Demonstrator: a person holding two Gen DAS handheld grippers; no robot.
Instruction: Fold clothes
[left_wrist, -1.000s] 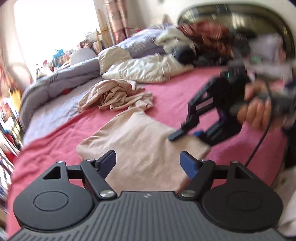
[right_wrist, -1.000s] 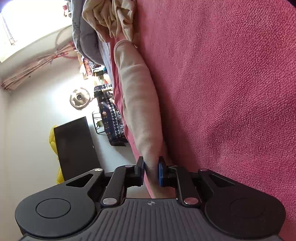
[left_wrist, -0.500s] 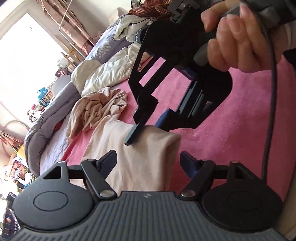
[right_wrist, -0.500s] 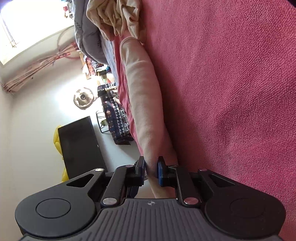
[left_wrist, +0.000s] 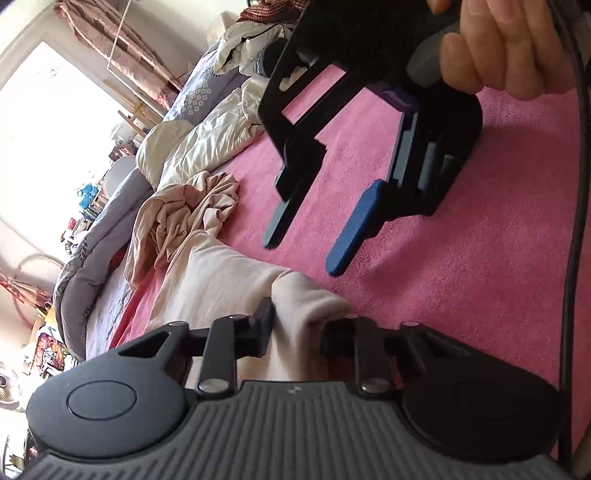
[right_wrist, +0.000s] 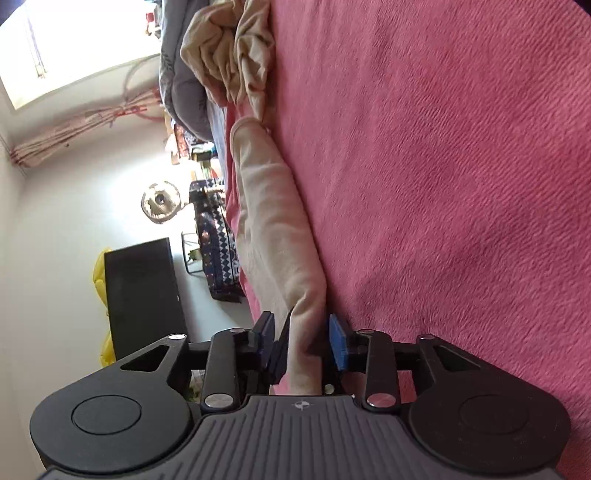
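A beige garment (left_wrist: 207, 273) lies partly flattened on the pink blanket (left_wrist: 443, 258), and its far end is crumpled (left_wrist: 184, 218). My left gripper (left_wrist: 303, 325) is closing, and its pads press on the garment's raised near corner. My right gripper (left_wrist: 303, 254), held by a hand (left_wrist: 491, 48), hovers just past that corner with its jaws apart. In the right wrist view the right gripper (right_wrist: 301, 332) is opening. A fold of the garment (right_wrist: 273, 221) still stands between its pads, and the blue pad (right_wrist: 338, 343) is clear of the cloth.
Cream duvets (left_wrist: 207, 144) and a grey quilt (left_wrist: 96, 251) are piled along the blanket's far side. A black cable (left_wrist: 576, 221) hangs at the right. Beyond the bed's edge stand a fan (right_wrist: 160, 203), a patterned bag (right_wrist: 218, 240) and a black panel (right_wrist: 144, 295).
My left gripper came down onto the garment's corner and closed on it. My right gripper, shut on that cloth before, has opened its jaws.
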